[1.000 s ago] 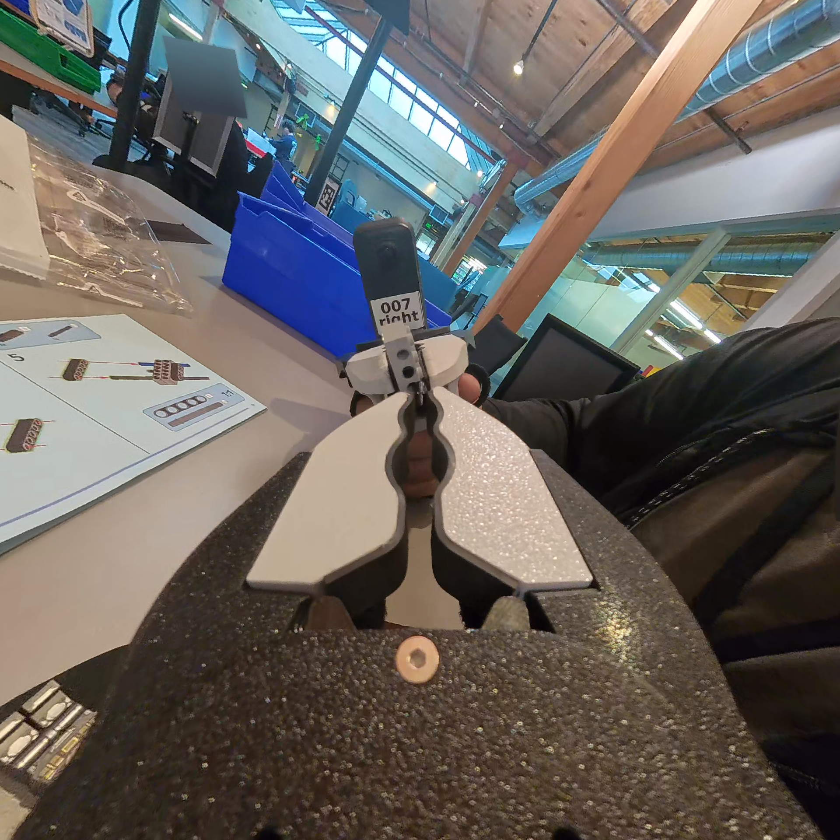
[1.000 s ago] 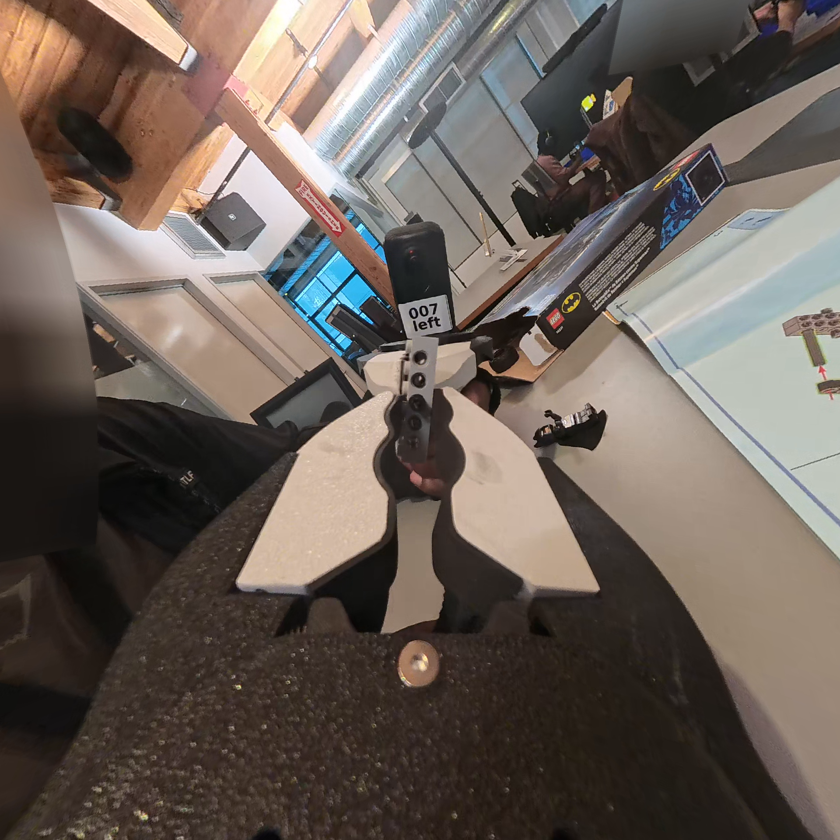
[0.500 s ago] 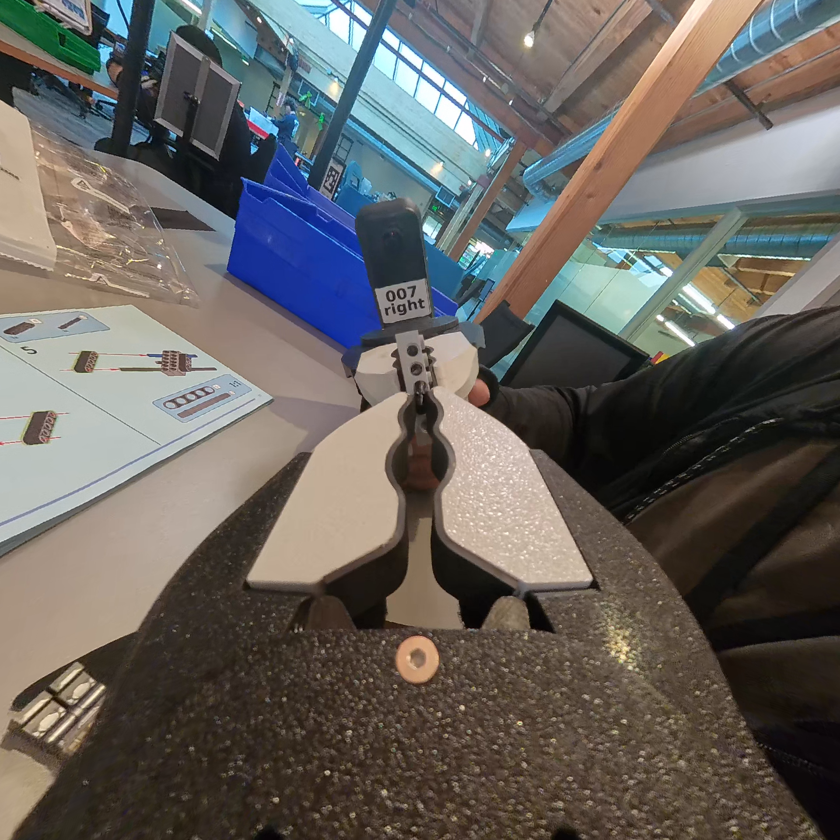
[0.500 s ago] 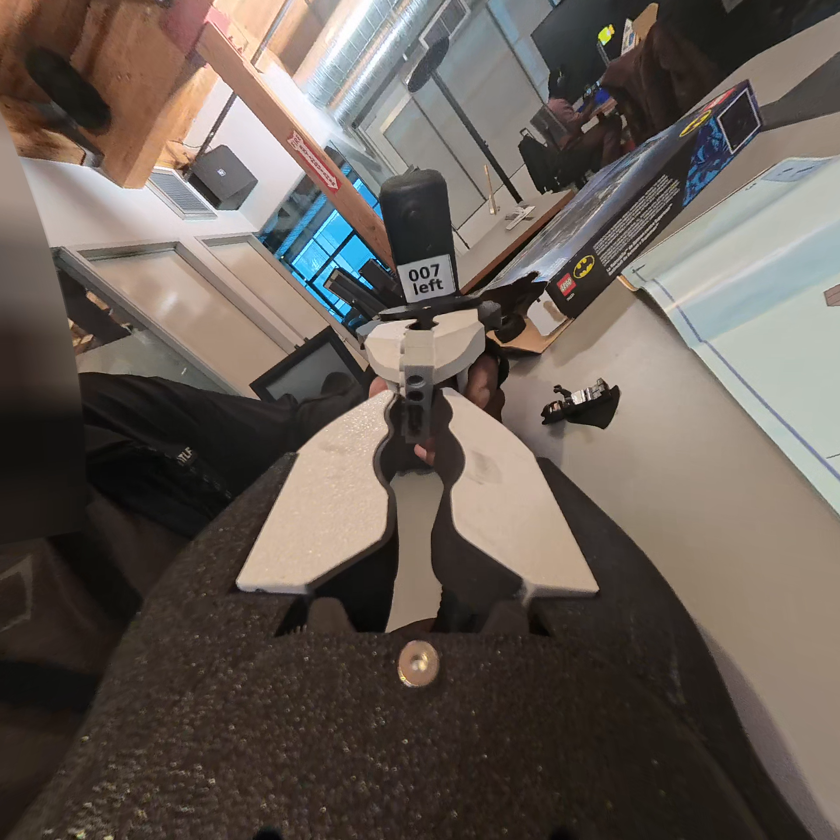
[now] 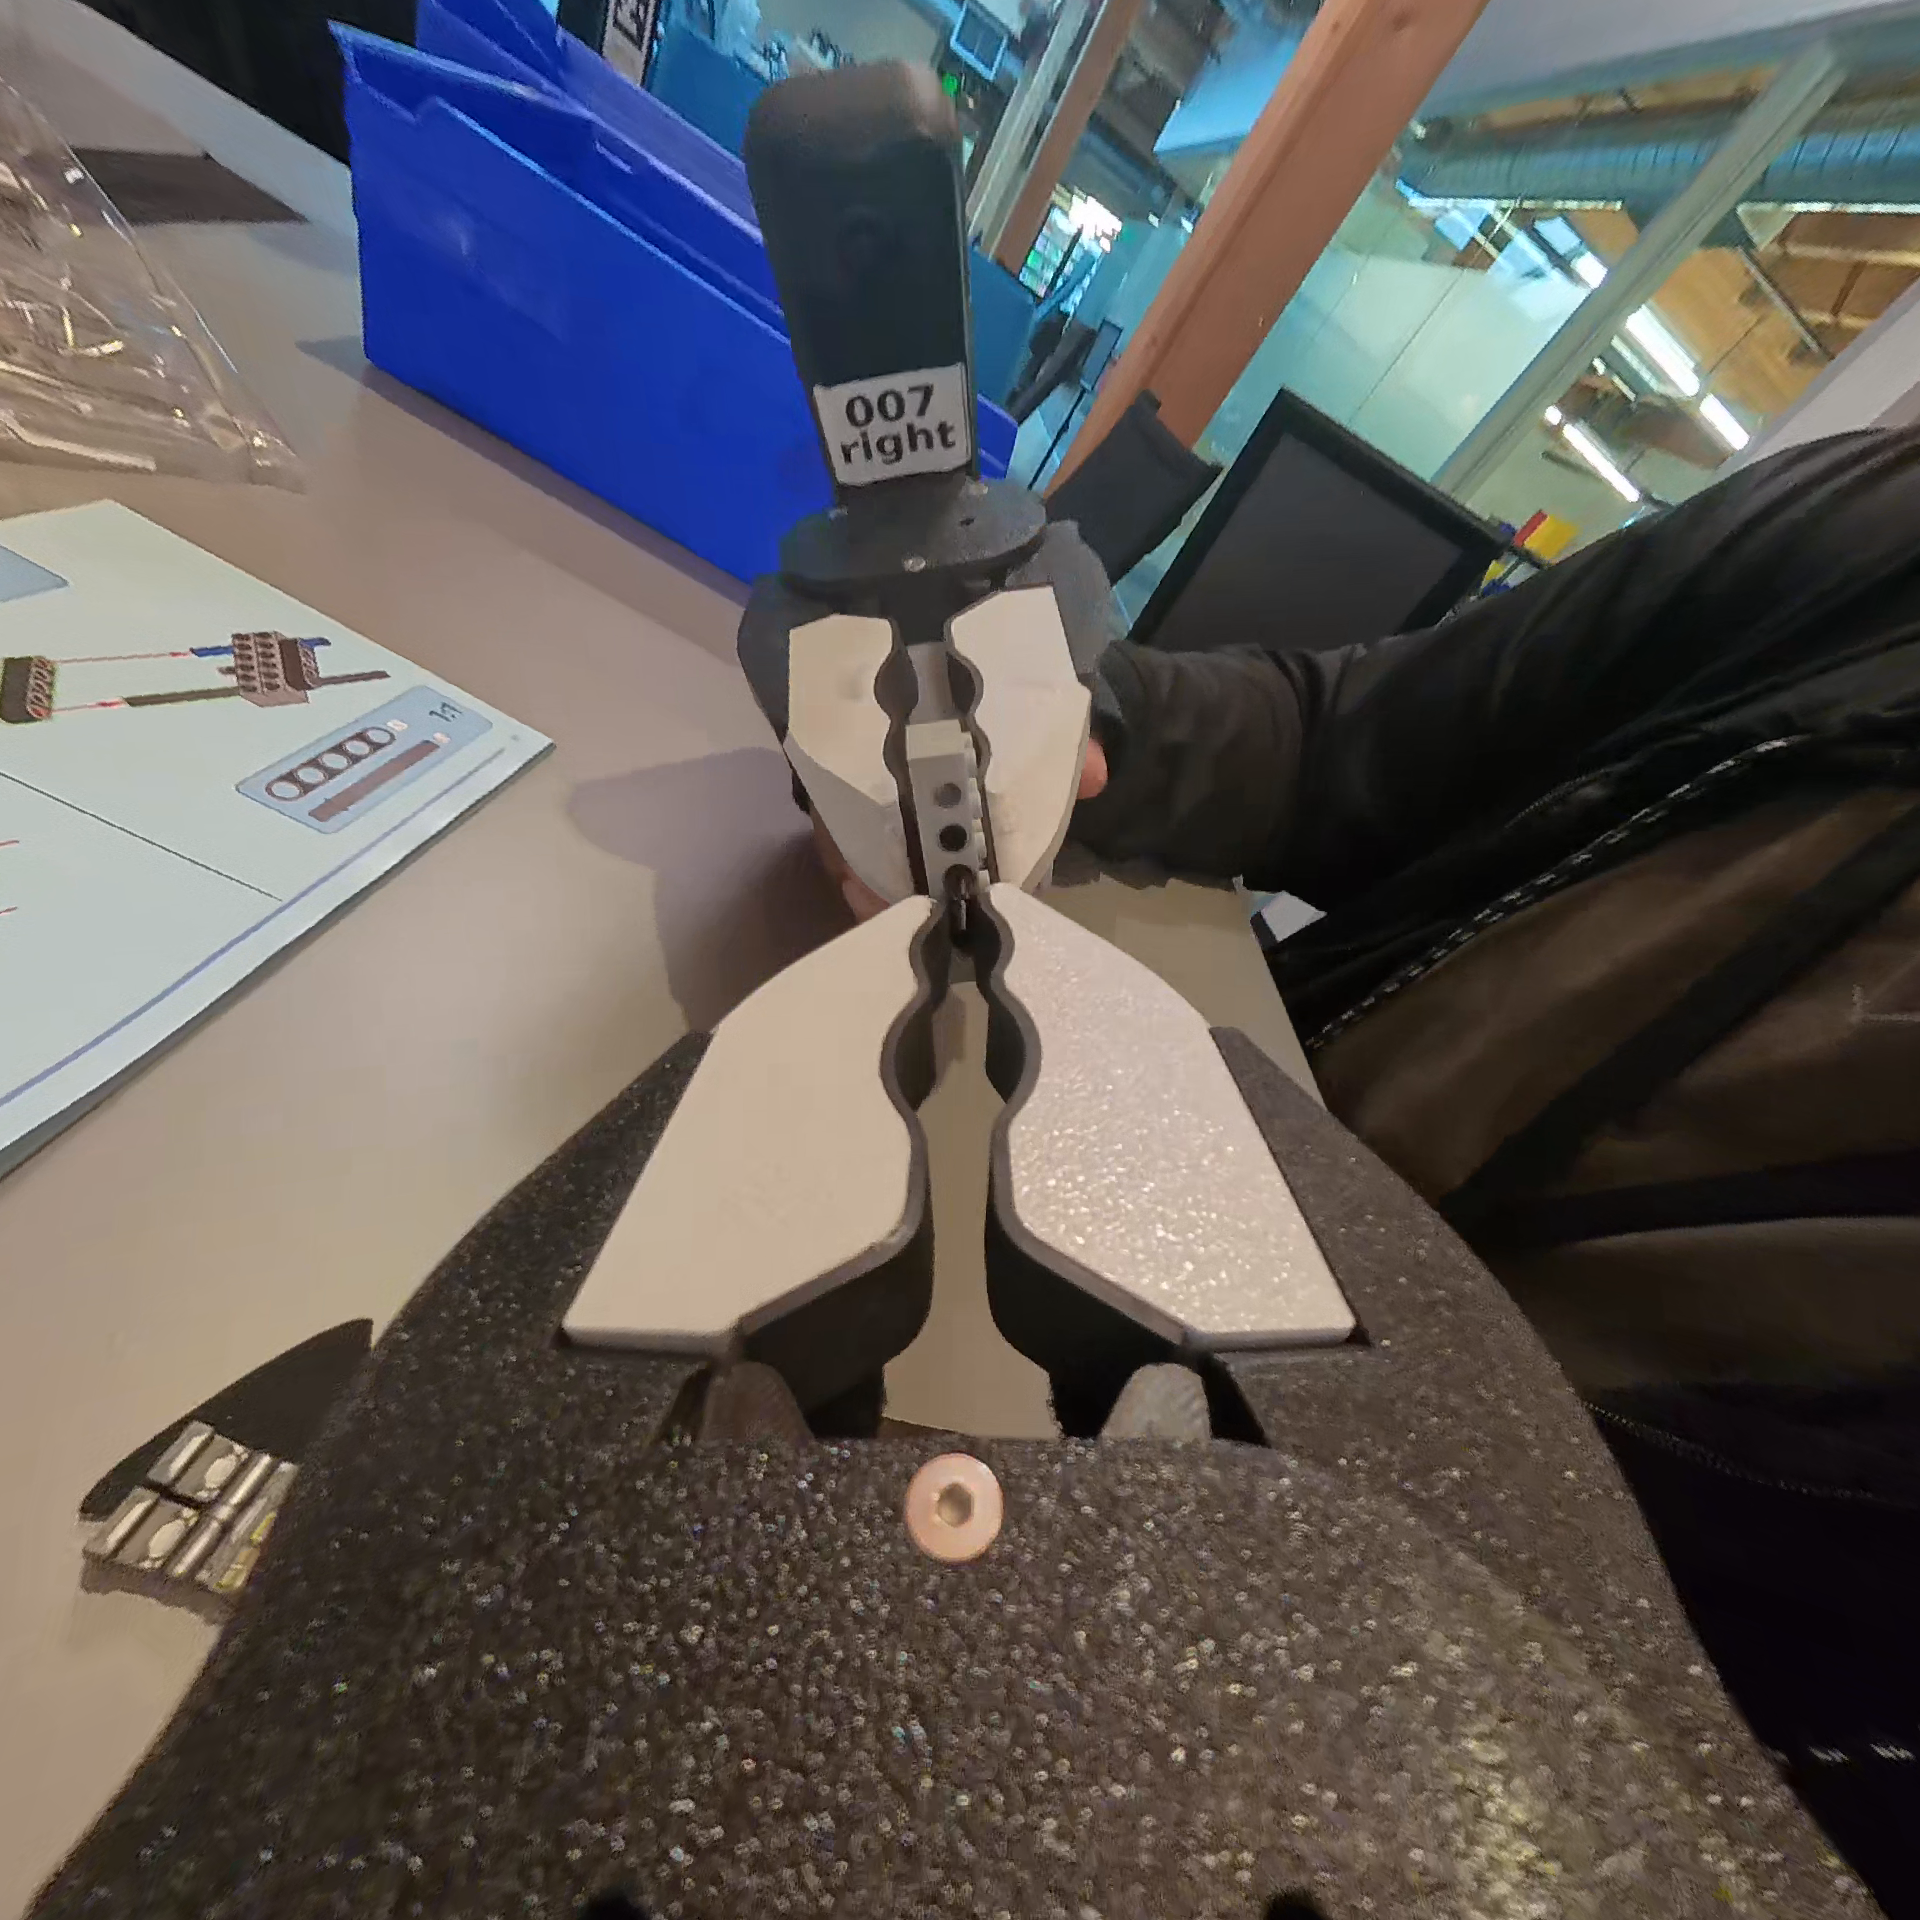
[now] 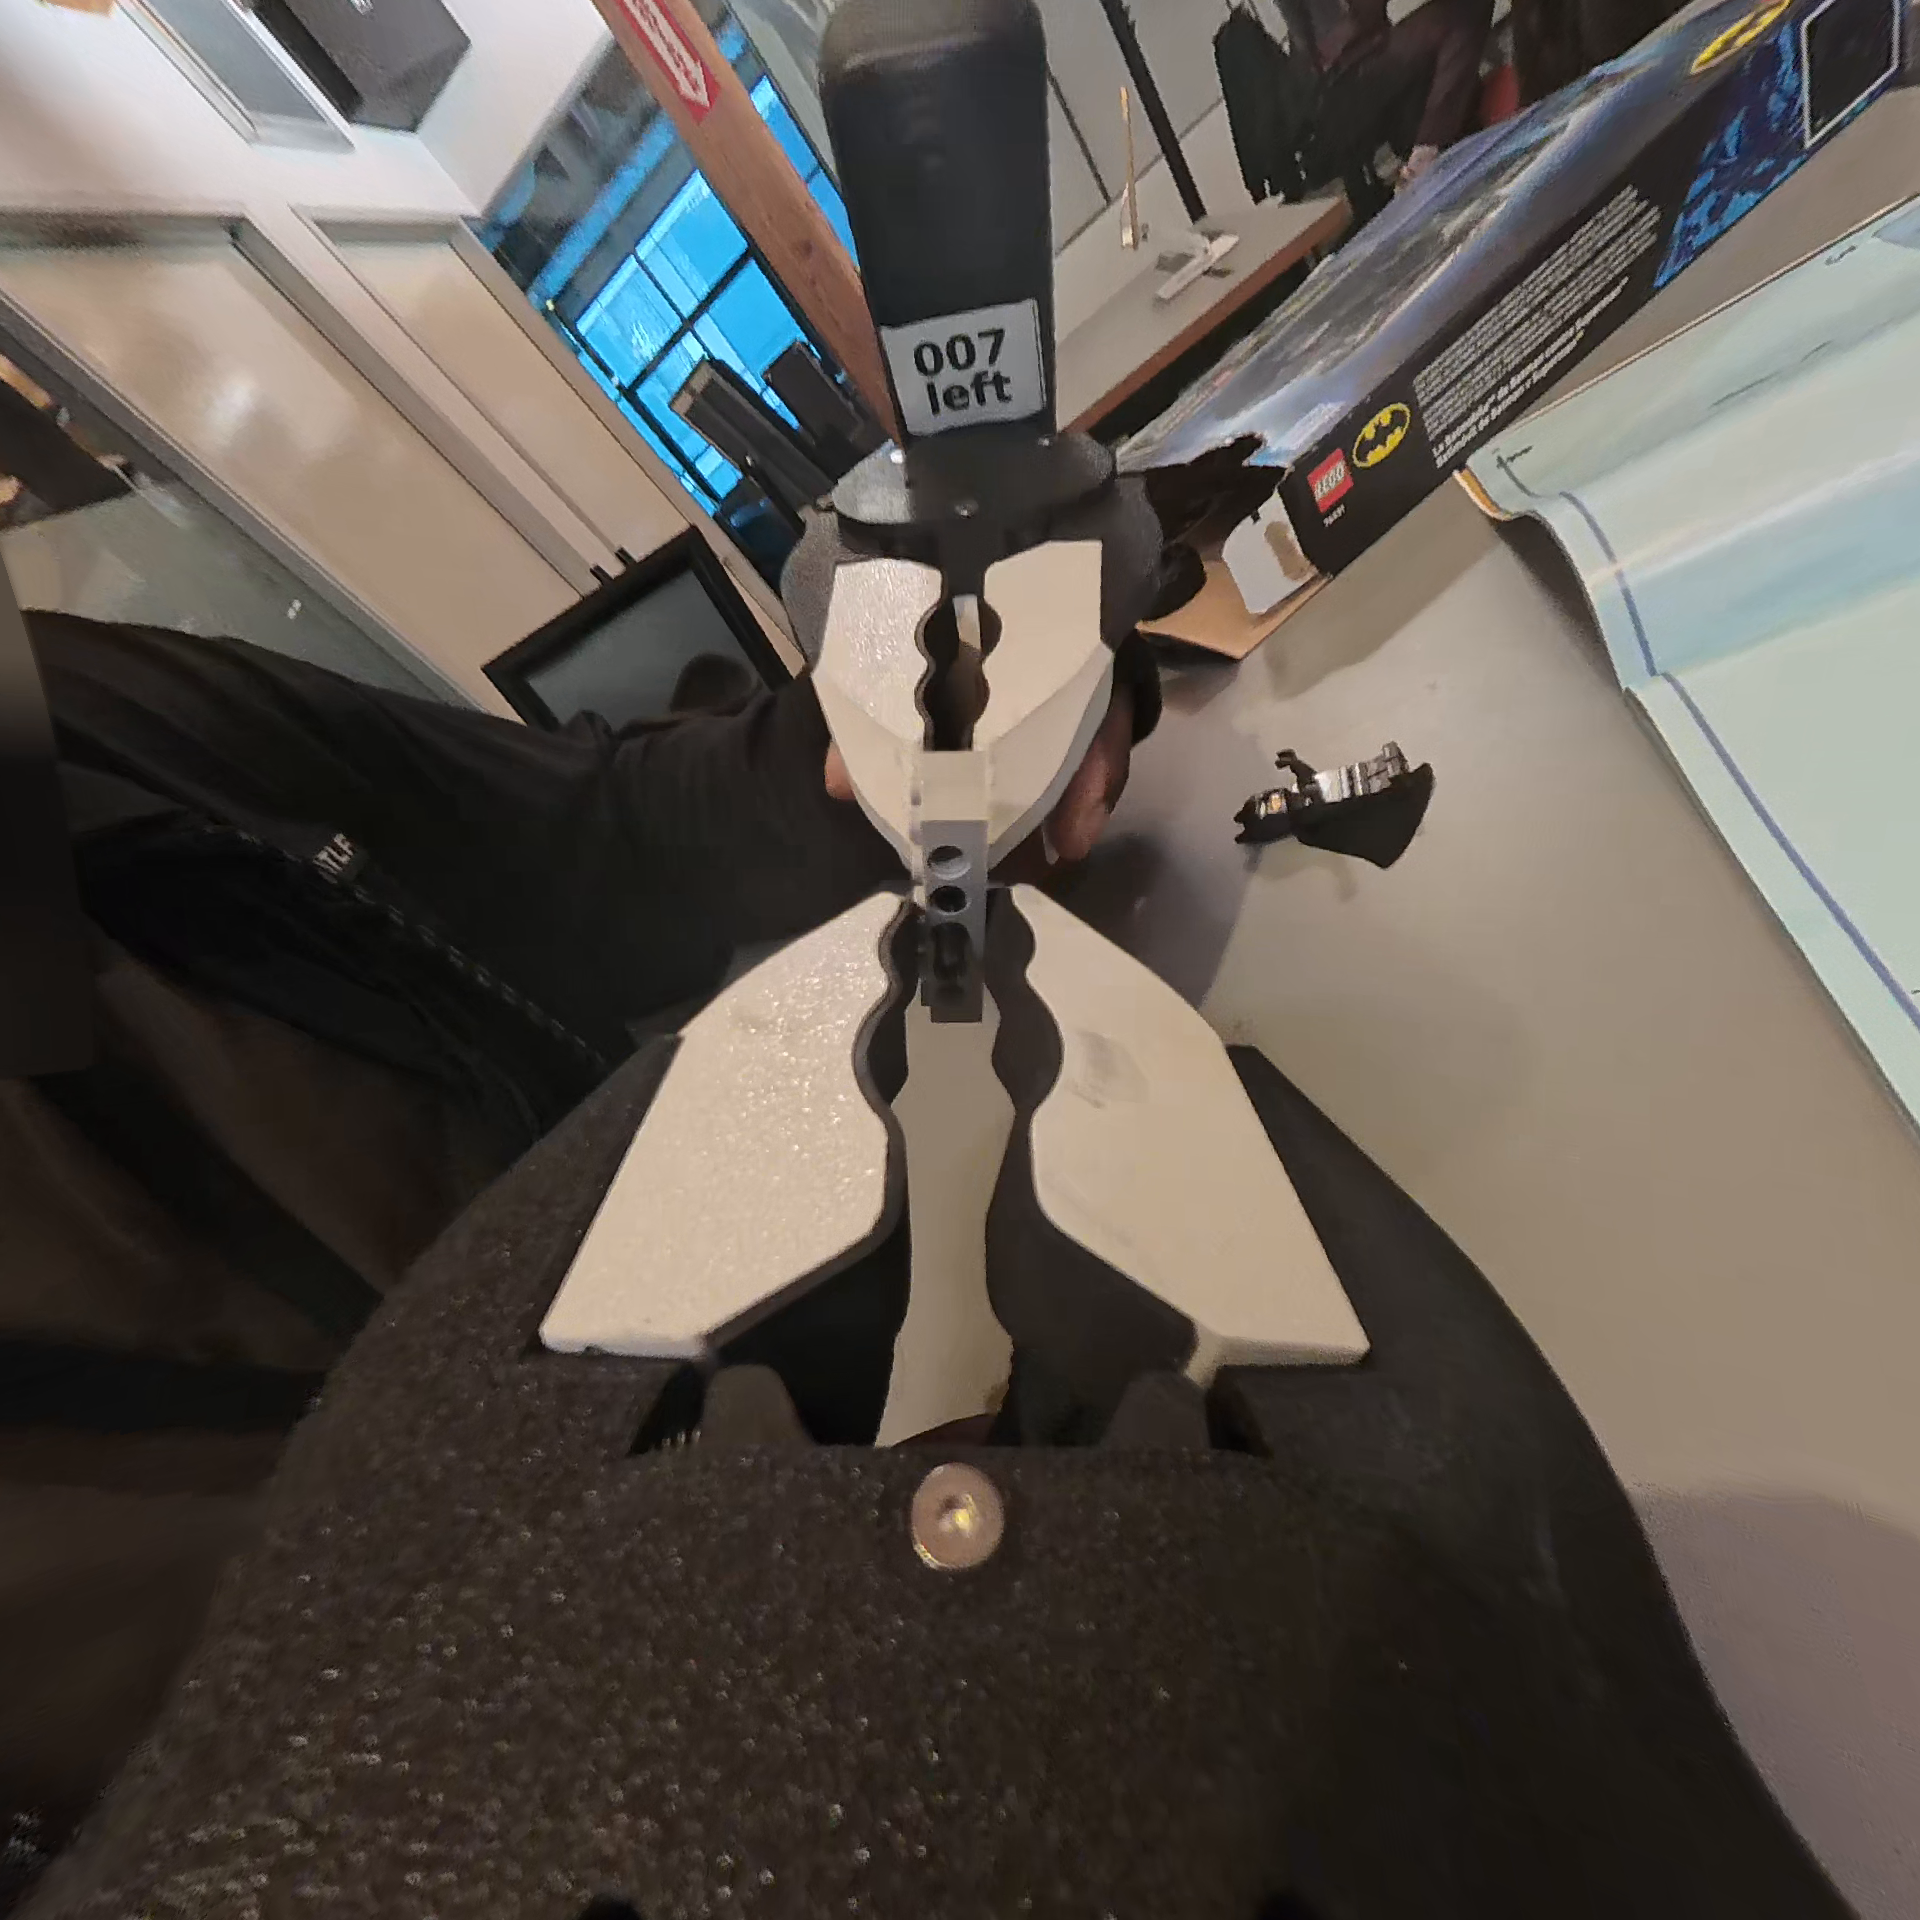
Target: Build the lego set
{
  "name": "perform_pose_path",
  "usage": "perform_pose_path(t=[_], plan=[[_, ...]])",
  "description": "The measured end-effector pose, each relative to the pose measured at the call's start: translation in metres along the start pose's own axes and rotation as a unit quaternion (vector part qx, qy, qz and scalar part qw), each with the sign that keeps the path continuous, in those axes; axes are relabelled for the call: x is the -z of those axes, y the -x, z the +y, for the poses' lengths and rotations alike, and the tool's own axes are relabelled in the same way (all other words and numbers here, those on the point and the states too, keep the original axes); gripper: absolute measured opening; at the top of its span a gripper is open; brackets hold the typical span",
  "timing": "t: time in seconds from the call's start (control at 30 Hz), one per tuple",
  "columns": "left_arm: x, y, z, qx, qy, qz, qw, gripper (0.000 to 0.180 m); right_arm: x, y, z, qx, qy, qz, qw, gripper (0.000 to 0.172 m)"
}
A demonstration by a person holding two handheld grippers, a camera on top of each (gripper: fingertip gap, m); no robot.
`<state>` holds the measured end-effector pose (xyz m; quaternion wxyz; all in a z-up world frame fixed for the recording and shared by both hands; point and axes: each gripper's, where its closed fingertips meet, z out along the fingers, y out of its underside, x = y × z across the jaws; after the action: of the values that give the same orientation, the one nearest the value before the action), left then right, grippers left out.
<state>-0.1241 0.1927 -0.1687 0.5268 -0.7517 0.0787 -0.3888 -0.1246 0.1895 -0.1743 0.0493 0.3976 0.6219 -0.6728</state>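
Note:
My two grippers face each other above the grey table [image 5: 416, 1039]. My right gripper [image 6: 951, 904] is shut on a grey brick [image 6: 948, 894] with a row of round holes, held on end. The brick also shows in the left wrist view [image 5: 943, 800], between the right gripper's fingers [image 5: 842, 748]. My left gripper [image 5: 961, 914] is shut on a small black pin [image 5: 966, 920]. The pin's tip sits at the brick's nearest hole. In the right wrist view a black piece [image 6: 943, 956] shows in that hole, and the left gripper [image 6: 951, 727] stands just behind the brick.
An open instruction booklet [image 5: 208, 810] lies on the left, with blue bins [image 5: 582, 312] and a clear plastic bag [image 5: 104, 364] behind it. A small black and silver assembly [image 6: 1340, 800] and a printed toy box [image 6: 1507, 332] lie on the table. A black sleeve [image 5: 1455, 748] is at the table edge.
The two grippers have moved closer together, and the black pin has come up to the brick's end hole. Both grasps have stayed the same.

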Motion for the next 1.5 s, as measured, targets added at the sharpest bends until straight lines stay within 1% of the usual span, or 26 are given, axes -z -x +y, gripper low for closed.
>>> perform_pose_path(t=[0.17,0.47,0.53,0.97,1.5], plan=[[-0.001,-0.002,0.011,-0.004,0.042,0.003,0.999,0.004,-0.002,0.001,0.011,0.015,0.040,0.005,0.999,0.012],[-0.006,-0.012,0.033,-0.006,0.105,0.034,0.994,0.003,-0.005,0.007,0.029,0.067,0.102,0.006,0.993,0.012],[-0.008,-0.011,0.039,-0.019,0.126,0.026,0.992,0.003,-0.005,0.005,0.036,0.079,0.124,0.016,0.989,0.012],[-0.009,-0.008,0.038,-0.026,0.118,0.017,0.993,0.004,-0.004,0.003,0.035,0.072,0.124,0.019,0.990,0.012],[-0.008,-0.005,0.031,-0.030,0.096,0.008,0.995,0.004,-0.002,0.001,0.030,0.069,0.105,0.025,0.992,0.012]])
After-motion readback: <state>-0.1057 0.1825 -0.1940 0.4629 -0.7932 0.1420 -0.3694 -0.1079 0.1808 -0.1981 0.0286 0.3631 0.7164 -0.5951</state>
